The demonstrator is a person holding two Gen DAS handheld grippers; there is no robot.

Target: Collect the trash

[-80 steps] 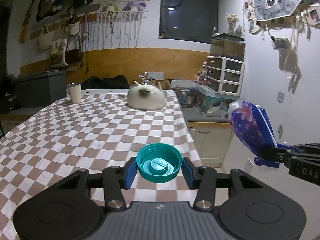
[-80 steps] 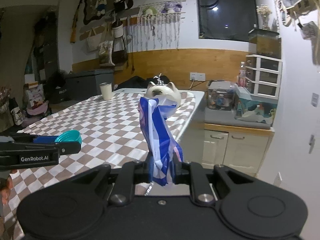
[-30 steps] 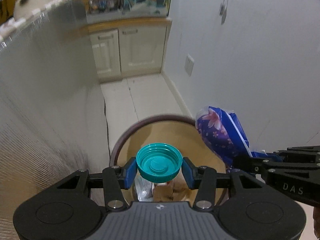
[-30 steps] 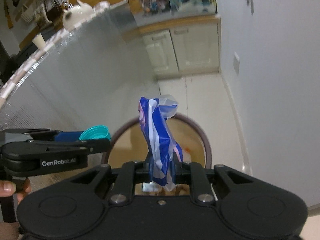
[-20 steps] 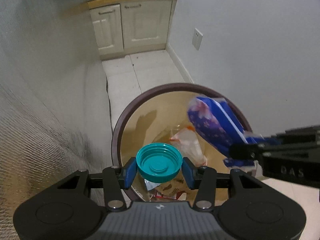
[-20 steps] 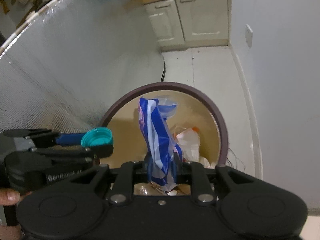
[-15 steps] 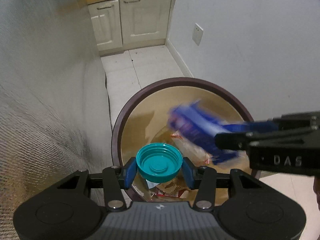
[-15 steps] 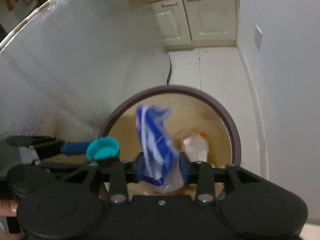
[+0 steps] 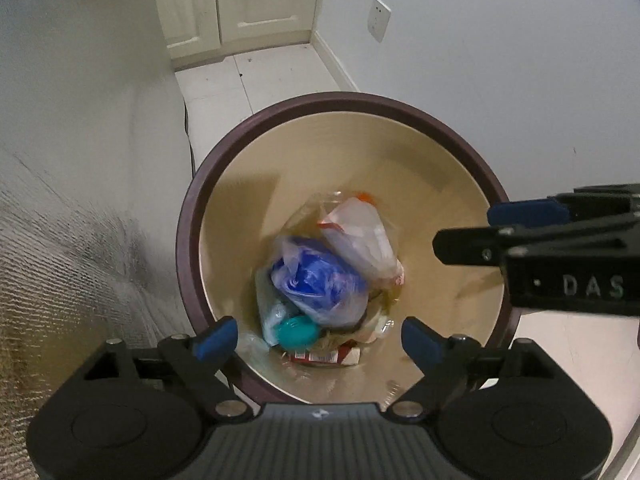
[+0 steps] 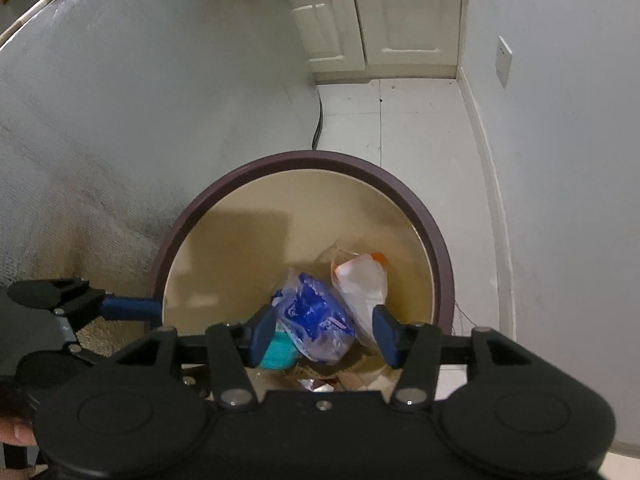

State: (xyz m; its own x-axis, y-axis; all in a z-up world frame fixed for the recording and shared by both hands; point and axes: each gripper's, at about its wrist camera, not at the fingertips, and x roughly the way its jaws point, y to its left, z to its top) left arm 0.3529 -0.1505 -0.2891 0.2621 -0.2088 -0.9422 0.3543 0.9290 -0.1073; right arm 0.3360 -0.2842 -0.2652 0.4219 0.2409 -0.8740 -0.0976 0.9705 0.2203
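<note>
Both grippers are held above the round trash bin (image 9: pixel 188 216), and nothing is held in either. The left gripper (image 9: pixel 320 338) is spread wide, its blue-padded fingers (image 9: pixel 218 338) well apart over the near rim. The right gripper (image 10: pixel 324 336) is likewise parted, somewhat less widely. Between and beyond the left fingers, at the bottom of the bin, the blue floral bag (image 9: pixel 318 280) is seen lying crumpled, with the teal cap (image 9: pixel 298 332) just beside it on the near side, apparently touching it, though blur makes that uncertain. A white plastic bag (image 9: pixel 360 240) lies beyond the blue one, toward the right finger. In the right wrist view the blue bag (image 10: pixel 316 316) is framed between the fingers, and the cap (image 10: pixel 278 354) sits close to the left finger.
</note>
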